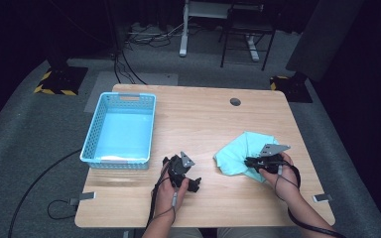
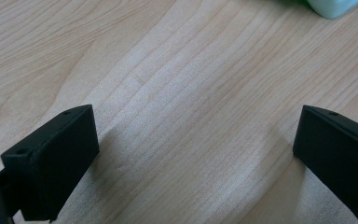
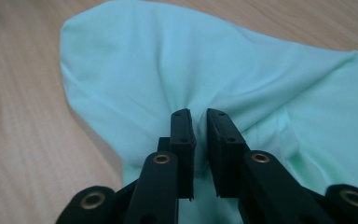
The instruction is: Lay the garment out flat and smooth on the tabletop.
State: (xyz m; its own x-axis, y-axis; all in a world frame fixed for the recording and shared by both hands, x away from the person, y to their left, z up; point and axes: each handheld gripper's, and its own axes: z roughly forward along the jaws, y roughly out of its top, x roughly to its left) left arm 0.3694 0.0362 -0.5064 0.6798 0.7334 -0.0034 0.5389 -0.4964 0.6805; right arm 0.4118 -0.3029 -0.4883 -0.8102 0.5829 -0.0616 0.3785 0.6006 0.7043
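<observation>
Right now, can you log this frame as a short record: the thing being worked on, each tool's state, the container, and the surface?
item: mint-green cloth, crumpled, lying on the table's right half
right tool: jaws nearly together, pinching a fold of the cloth
left tool: jaws wide apart above bare wood, holding nothing
container: light blue basket, at the table's left, apart from the cloth; nothing seen inside
surface: wooden table

Bare table [image 1: 203, 119] between blue basket [image 1: 120, 130] at left and crumpled cloth [image 1: 238, 151] at right.
</observation>
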